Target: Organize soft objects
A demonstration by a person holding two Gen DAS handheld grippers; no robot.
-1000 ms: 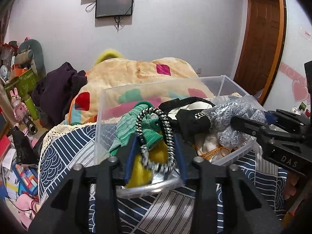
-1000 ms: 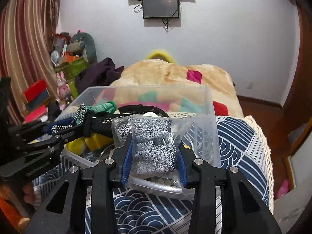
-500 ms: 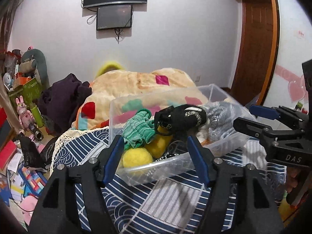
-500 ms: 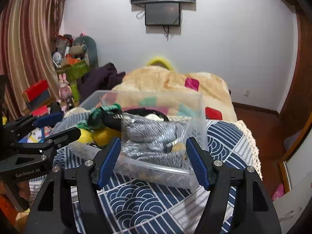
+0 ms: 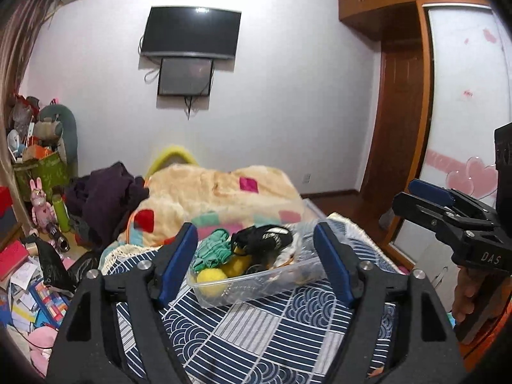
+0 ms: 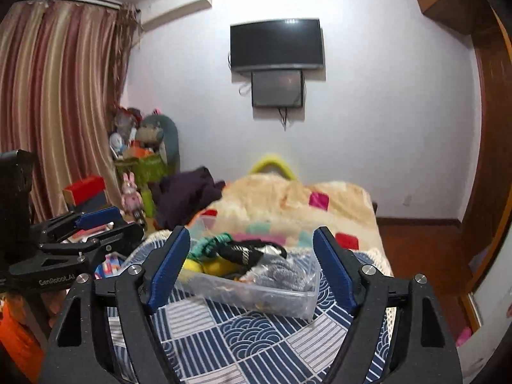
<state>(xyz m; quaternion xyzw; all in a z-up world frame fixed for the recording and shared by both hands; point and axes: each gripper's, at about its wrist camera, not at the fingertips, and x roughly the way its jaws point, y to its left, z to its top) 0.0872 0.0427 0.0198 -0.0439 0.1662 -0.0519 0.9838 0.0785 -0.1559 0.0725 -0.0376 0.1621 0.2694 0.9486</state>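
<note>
Both my grippers released and drawn back from the clear plastic bin (image 5: 256, 283).

My left gripper (image 5: 256, 260) and right gripper (image 6: 251, 264), a second ago clamped on the striped cord and the grey knit (image 6: 283, 273), now stand wide apart, holding nothing. Inside the bin lie the grey knit, green knit (image 5: 212, 249), black pouch (image 5: 260, 240) and yellow ball (image 5: 211, 276). The bin rests on the navy-patterned cover (image 5: 256, 329).

Your bed (image 5: 256, 326) wore a blue patterned cover; on it sat a clear bin (image 5: 256, 288), a patchwork blanket (image 5: 224, 195) behind.
</note>
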